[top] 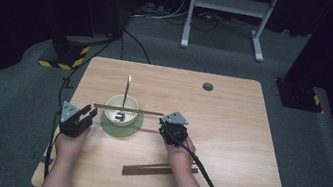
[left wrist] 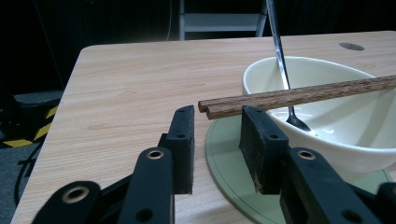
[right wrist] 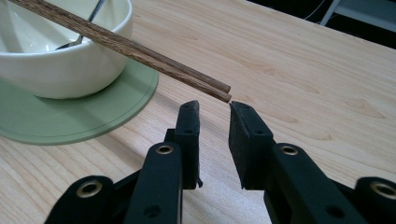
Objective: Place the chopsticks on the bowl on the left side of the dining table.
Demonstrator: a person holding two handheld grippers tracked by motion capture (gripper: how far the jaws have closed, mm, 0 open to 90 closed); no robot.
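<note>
1. Left gripper [top: 84,117]: held at the left of the green saucer [top: 121,128], jaws parted with nothing between them. In the left gripper view [left wrist: 217,116], tips sit just short of the near ends of the chopsticks, without contact.
2. Table [top: 226,148]: light wood, carries all items listed below.
3. Bowl [top: 121,111]: cream-coloured, upright, centred on the green saucer, between the two grippers.
4. Spoon [top: 126,94]: metal, head down inside the bowl, handle leaning on the far rim and pointing away from the person.
5. Chopsticks [top: 127,109]: one dark wooden pair, laid side by side across the bowl rim, ends overhanging on both sides toward each gripper.
6. Second pair of chopsticks [top: 157,170]: flat on the table near the person's right forearm, well apart from the bowl.
7. Right gripper [top: 165,127]: held just right of the saucer, jaws parted and empty. In the right gripper view [right wrist: 214,106], chopstick ends hang just above the jaw tips; contact cannot be confirmed.
</note>
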